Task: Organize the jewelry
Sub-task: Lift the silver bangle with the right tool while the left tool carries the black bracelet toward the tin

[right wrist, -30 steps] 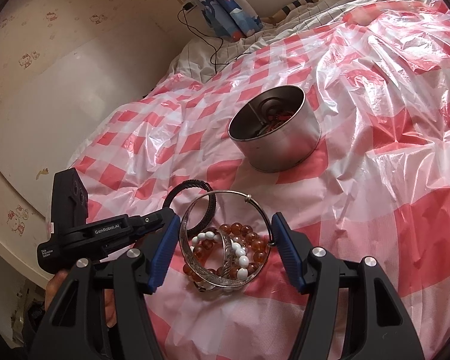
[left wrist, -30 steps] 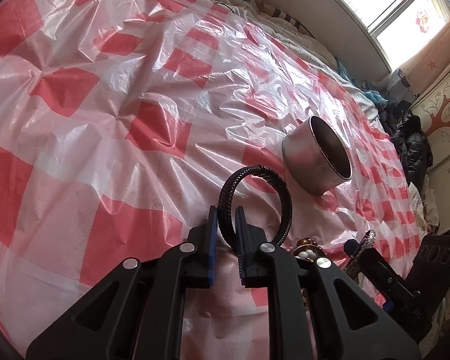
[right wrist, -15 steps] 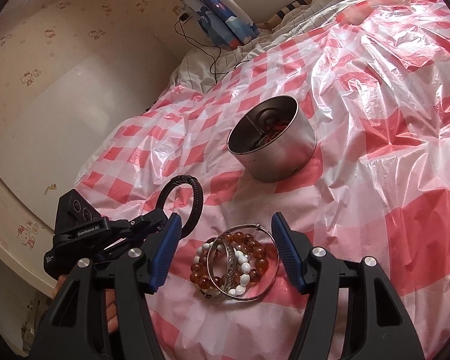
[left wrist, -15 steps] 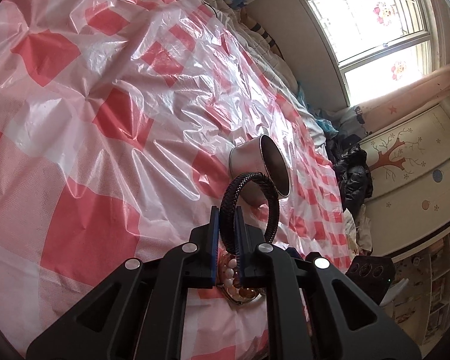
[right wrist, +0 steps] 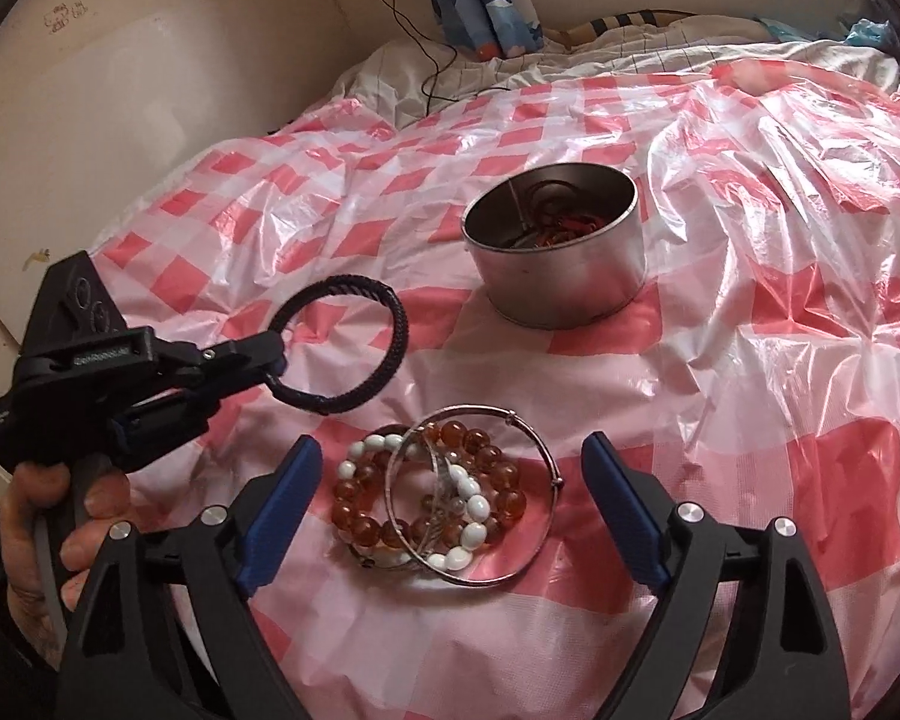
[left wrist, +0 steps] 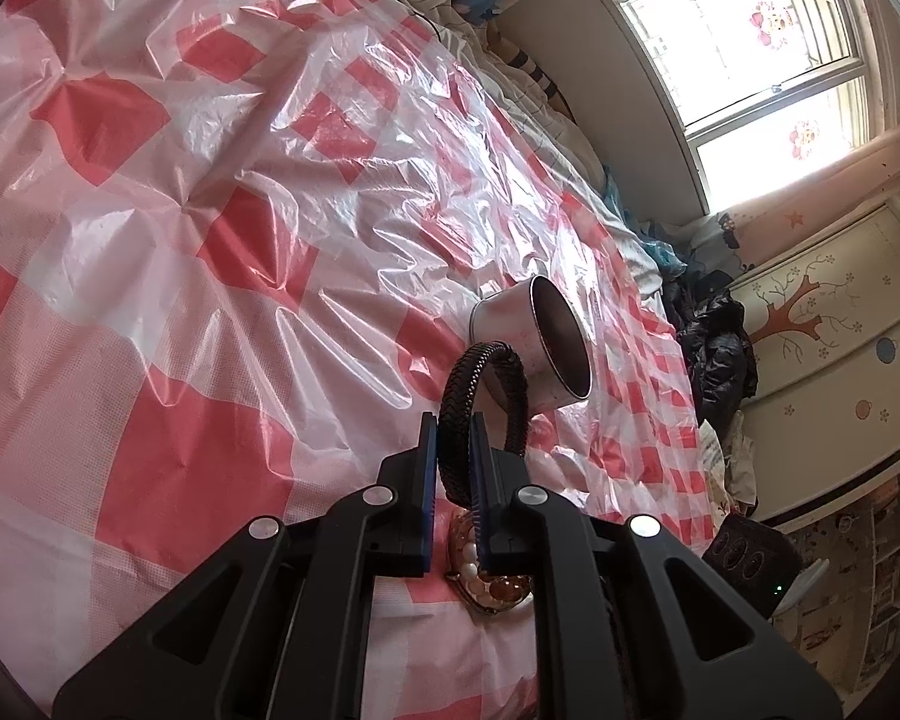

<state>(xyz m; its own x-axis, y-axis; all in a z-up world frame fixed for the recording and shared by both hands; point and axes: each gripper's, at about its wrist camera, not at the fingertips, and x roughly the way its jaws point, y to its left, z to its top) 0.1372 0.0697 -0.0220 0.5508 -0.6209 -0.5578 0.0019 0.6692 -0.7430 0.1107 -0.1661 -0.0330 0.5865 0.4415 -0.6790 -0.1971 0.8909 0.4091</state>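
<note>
My left gripper (left wrist: 453, 462) is shut on a black braided bracelet (left wrist: 480, 372) and holds it up off the sheet; the right wrist view shows the same gripper (right wrist: 273, 360) and bracelet (right wrist: 397, 333) at left. The right gripper (right wrist: 450, 450) has its jaws opening wide. Between them, untouched, lies a pile: a silver bangle (right wrist: 510, 576), an amber bead bracelet (right wrist: 354, 522) and a white bead bracelet (right wrist: 471, 501). A round metal tin (right wrist: 570, 288) with jewellery inside stands beyond the pile. In the left wrist view, the tin (left wrist: 510, 318) is just past the held bracelet.
A crinkled red-and-white checked plastic sheet (right wrist: 750, 360) covers the bed. A person's hand (right wrist: 42, 516) grips the left tool's handle. Pillows and a black cable (right wrist: 426, 72) lie at the bed's head by the wall. Dark clothes (left wrist: 714, 348) are heaped off the bed's far side.
The right gripper let the silver bangle drop onto the bead pile and its jaws spread wider. The left gripper lifted and turned the black bracelet toward the tin.
</note>
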